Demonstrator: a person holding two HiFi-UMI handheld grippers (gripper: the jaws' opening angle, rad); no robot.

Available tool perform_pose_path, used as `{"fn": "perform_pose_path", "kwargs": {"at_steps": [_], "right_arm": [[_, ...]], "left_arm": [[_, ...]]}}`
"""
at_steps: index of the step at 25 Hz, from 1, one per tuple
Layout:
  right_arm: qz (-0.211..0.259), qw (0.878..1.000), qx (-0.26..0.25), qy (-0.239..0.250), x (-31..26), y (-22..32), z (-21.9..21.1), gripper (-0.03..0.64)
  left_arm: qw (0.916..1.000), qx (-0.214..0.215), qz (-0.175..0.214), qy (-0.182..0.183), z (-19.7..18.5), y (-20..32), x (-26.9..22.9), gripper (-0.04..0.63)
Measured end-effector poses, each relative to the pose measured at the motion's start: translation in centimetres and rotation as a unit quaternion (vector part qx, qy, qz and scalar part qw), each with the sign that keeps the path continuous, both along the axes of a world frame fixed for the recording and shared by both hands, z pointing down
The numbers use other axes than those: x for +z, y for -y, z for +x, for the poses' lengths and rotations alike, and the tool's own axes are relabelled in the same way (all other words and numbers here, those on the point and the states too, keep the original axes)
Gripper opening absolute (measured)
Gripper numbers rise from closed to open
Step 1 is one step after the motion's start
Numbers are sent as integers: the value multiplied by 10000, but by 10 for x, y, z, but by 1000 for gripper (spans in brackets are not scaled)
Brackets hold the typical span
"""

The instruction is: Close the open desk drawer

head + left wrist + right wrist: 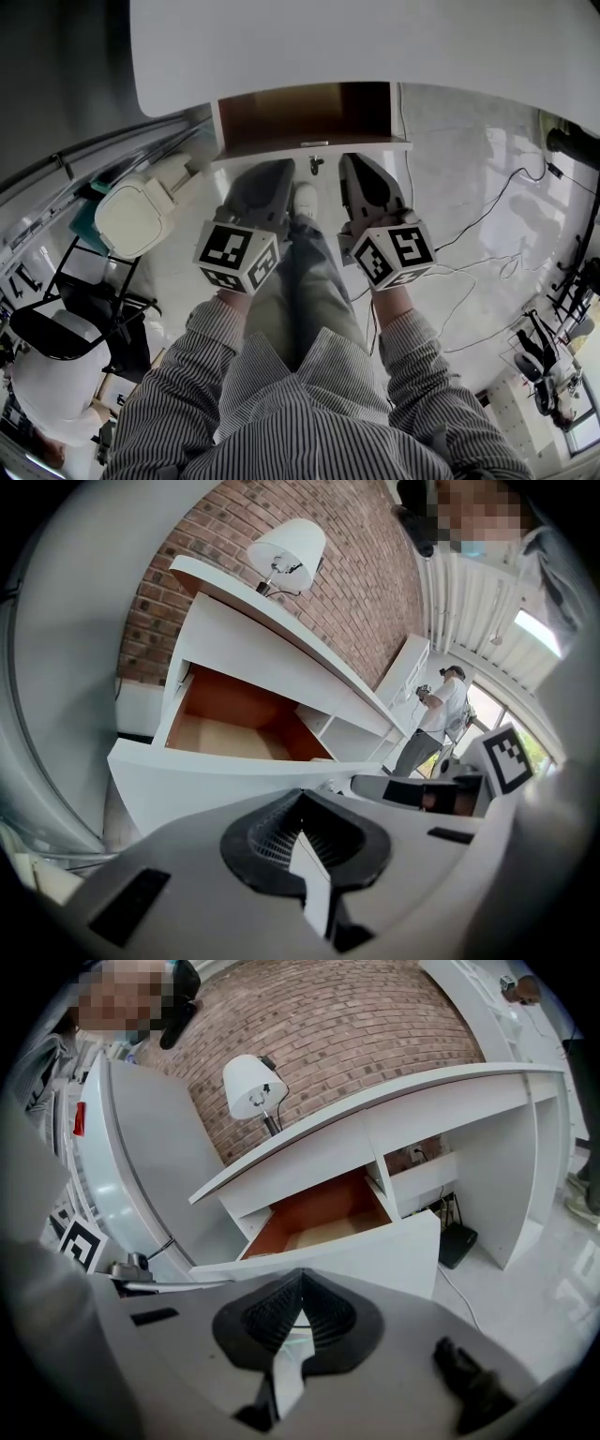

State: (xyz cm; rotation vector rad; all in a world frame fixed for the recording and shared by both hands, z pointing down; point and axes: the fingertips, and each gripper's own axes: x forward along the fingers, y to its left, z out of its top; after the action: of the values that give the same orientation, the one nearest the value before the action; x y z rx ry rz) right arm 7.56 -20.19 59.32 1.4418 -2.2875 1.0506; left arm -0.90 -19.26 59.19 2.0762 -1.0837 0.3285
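The white desk (375, 47) has its drawer (309, 117) pulled out, showing a bare brown inside. Its white front panel (314, 143) faces me. My left gripper (279, 169) and right gripper (359, 161) hang side by side just short of that panel, both shut with nothing between the pads. In the left gripper view the left gripper (298, 805) points at the drawer front (216, 785), with the open box (234, 726) behind it. In the right gripper view the right gripper (300, 1283) sits just below the drawer front (366, 1252). Whether either touches the panel, I cannot tell.
A white lamp (253, 1087) stands on the desk against a brick wall (347, 1026). A white pedal bin (136, 216) and a black chair (84, 300) are on the floor at left. Cables (487, 216) trail right. A black box (457, 1241) lies under the desk. A person (441, 705) stands far off.
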Motion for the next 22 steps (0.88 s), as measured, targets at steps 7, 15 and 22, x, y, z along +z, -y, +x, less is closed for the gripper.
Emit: {"fn": "perform_pose_path", "kwargs": {"at_steps": [7, 15, 22], "right_arm": [[-65, 9996, 260, -113, -1, 0, -1, 15], [-175, 9989, 390, -198, -3, 11, -1, 15], [-163, 9983, 536, -173, -4, 38, 0, 15]], "left_arm": [[9999, 95, 3, -82, -3, 0, -2, 12], [9999, 76, -57, -53, -14, 9, -2, 11], [10000, -3, 71, -14, -17, 35, -6, 11]]}}
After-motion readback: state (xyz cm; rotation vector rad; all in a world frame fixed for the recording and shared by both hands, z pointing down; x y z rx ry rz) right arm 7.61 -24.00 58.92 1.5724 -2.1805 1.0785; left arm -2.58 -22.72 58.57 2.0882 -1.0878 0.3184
